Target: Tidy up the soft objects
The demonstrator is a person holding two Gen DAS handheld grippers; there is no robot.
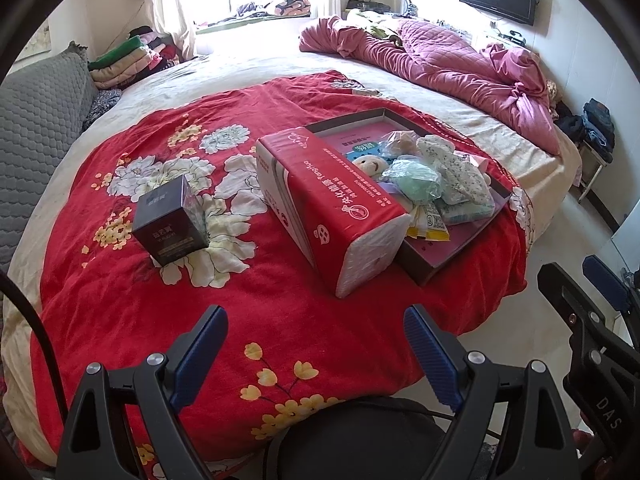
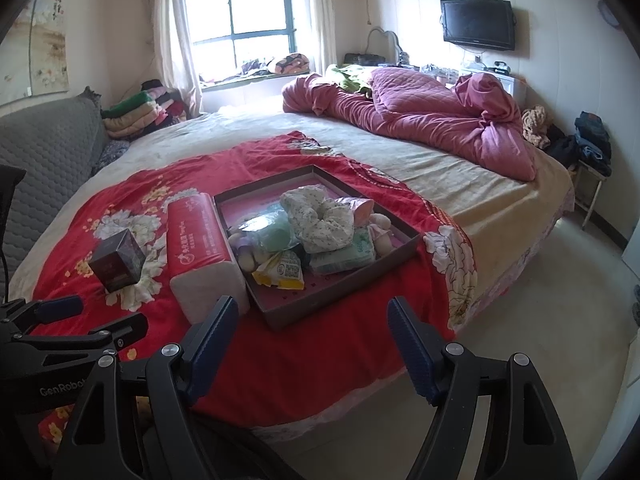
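Soft objects (image 2: 320, 224) heaped in shallow box (image 2: 352, 280), left claw (image 1: 316, 344) wide, right claw (image 2: 310, 332) wide

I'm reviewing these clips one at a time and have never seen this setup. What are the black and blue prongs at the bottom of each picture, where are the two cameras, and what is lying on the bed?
There is no robot here. A person holds a handheld gripper in each hand, and each one carries a wide-angle camera looking forward along its two blue-padded fingers. One picture comes from the left gripper, the other from the right gripper. Both are open and hold nothing.

Both look at a bed covered by a red floral blanket. On it lies a shallow open box filled with soft things: a small plush toy, a floral cloth and some soft packets. A red tissue pack lies against the box's left side, and a small dark box stands apart, further left. A crumpled pink quilt lies at the far end.
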